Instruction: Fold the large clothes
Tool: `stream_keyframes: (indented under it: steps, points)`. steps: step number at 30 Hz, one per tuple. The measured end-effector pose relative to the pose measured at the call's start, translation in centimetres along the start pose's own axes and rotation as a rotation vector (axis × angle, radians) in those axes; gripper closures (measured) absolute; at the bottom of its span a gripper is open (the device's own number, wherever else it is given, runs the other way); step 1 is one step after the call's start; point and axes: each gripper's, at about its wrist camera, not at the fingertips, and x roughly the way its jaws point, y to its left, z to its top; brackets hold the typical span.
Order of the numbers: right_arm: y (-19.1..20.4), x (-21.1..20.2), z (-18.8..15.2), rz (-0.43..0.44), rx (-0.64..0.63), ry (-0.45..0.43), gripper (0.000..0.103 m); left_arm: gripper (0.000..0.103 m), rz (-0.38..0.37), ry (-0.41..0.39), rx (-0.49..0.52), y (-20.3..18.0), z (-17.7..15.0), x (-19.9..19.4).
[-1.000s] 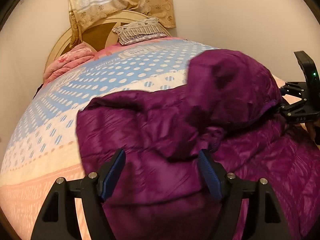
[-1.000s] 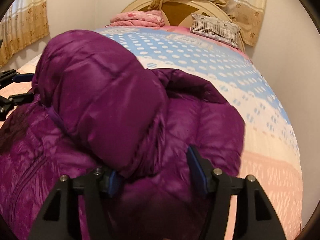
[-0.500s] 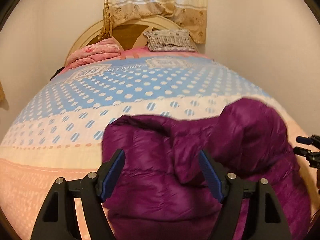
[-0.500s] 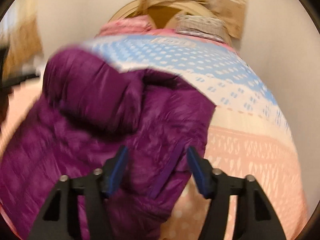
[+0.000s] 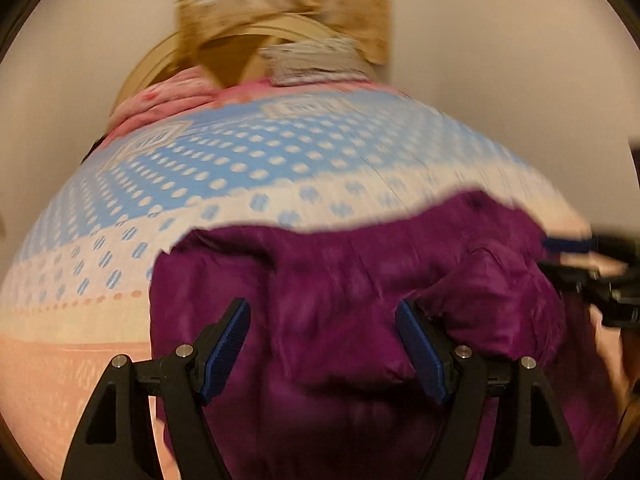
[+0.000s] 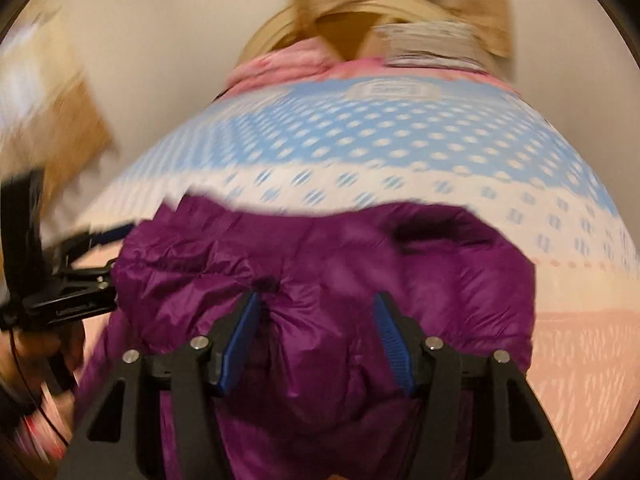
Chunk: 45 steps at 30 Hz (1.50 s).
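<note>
Purple puffer jacket [image 5: 340,280] looked light, slippery, springy; blur hid seams. Hem corners suited gripping. Left gripper [image 5: 322,344] and right gripper [image 6: 316,338] stood wide, empty.

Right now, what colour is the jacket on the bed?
Purple; the jacket shows best in the right wrist view.
</note>
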Motion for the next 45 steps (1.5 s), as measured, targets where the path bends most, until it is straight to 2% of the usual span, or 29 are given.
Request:
stream_keyframes:
  steps: [3, 7, 10, 12, 15, 18, 22, 23, 25, 26, 27, 28, 31, 33, 35, 37, 39, 40, 41, 42, 43, 45]
  points:
    - [0.8, -0.2, -2.9, -0.005, -0.092, 0.061, 0.040, 0.027, 0.007, 0.022, 0.038, 0.1, -2.3, -0.7]
    - [-0.4, -1.3, -3.8, 0.027, -0.064, 0.060, 0.040, 0.027, 0.019, -0.002, -0.028, 2.3, -3.0, -1.9]
    - [-2.8, -3.3, -2.6, 0.086, 0.058, -0.011, 0.039, 0.027, 0.046, -0.084, -0.123, 4.6, -2.0, -3.6]
    - [-4.3, -2.8, -1.1, 0.118, 0.160, -0.040, 0.028, 0.027, 0.033, -0.096, -0.193, 6.0, -0.9, -3.6]
    - [-6.4, -0.5, 1.2, 0.134, 0.275, -0.041, 0.027, 0.027, -0.045, -0.064, -0.275, 7.1, 1.3, -1.2]
    - [-7.8, 2.8, 2.9, 0.139, 0.345, 0.004, 0.027, 0.027, -0.148, 0.019, -0.345, 6.8, 3.0, 2.9]
    - [-9.0, 7.1, 4.7, 0.167, 0.394, 0.080, 0.028, 0.027, -0.255, 0.066, -0.372, 5.7, 4.4, 6.7]
    - [-9.0, 7.6, 4.7, 0.175, 0.395, 0.093, 0.032, 0.029, -0.291, 0.093, -0.367, 5.2, 4.7, 7.8]
    - [-9.0, 9.8, 5.0, 0.211, 0.384, 0.159, 0.044, 0.057, -0.319, 0.130, -0.362, 4.9, 4.8, 9.7]
    - [-8.7, 10.0, 5.2, 0.174, 0.356, 0.156, 0.061, 0.085, -0.322, 0.136, -0.354, 4.9, 4.9, 10.4]
    - [-8.7, 10.0, 5.5, 0.139, 0.329, 0.143, 0.078, 0.092, -0.316, 0.125, -0.344, 5.0, 5.0, 10.5]
    - [-8.6, 9.5, 6.1, 0.136, 0.311, 0.109, 0.082, 0.094, -0.316, 0.089, -0.335, 5.2, 5.3, 10.2]
    - [-8.5, 7.5, 7.5, 0.104, 0.277, -0.015, 0.084, 0.097, -0.286, -0.022, -0.309, 6.0, 6.4, 8.8]
    - [-7.9, 7.1, 8.1, 0.054, 0.240, -0.066, 0.085, 0.097, -0.243, -0.056, -0.279, 6.1, 7.1, 8.7]
    - [-7.4, 7.8, 8.4, -0.004, 0.209, -0.081, 0.084, 0.097, -0.197, -0.061, -0.231, 5.8, 7.5, 9.4]
    - [-7.2, 9.5, 8.2, -0.046, 0.193, -0.046, 0.084, 0.097, -0.139, -0.052, -0.173, 5.0, 7.5, 10.7]
    - [-7.6, 10.5, 7.6, -0.053, 0.224, -0.005, 0.079, 0.096, -0.116, 0.000, -0.172, 4.7, 7.1, 12.0]
    - [-7.9, 10.5, 7.2, -0.051, 0.245, 0.008, 0.072, 0.096, -0.112, 0.017, -0.183, 5.0, 6.8, 12.1]
    - [-8.1, 10.0, 7.0, -0.056, 0.262, 0.000, 0.049, 0.095, -0.124, 0.021, -0.195, 5.2, 6.4, 12.0]
    - [-8.4, 9.3, 6.8, -0.046, 0.281, -0.019, 0.029, 0.089, -0.133, 0.017, -0.201, 5.3, 6.2, 11.6]
    - [-8.6, 8.5, 6.7, -0.032, 0.296, -0.028, 0.026, 0.083, -0.121, 0.021, -0.199, 5.3, 6.1, 11.1]
    - [-8.8, 7.0, 6.8, -0.041, 0.306, -0.031, 0.026, 0.055, -0.084, -0.003, -0.202, 5.4, 5.9, 9.6]
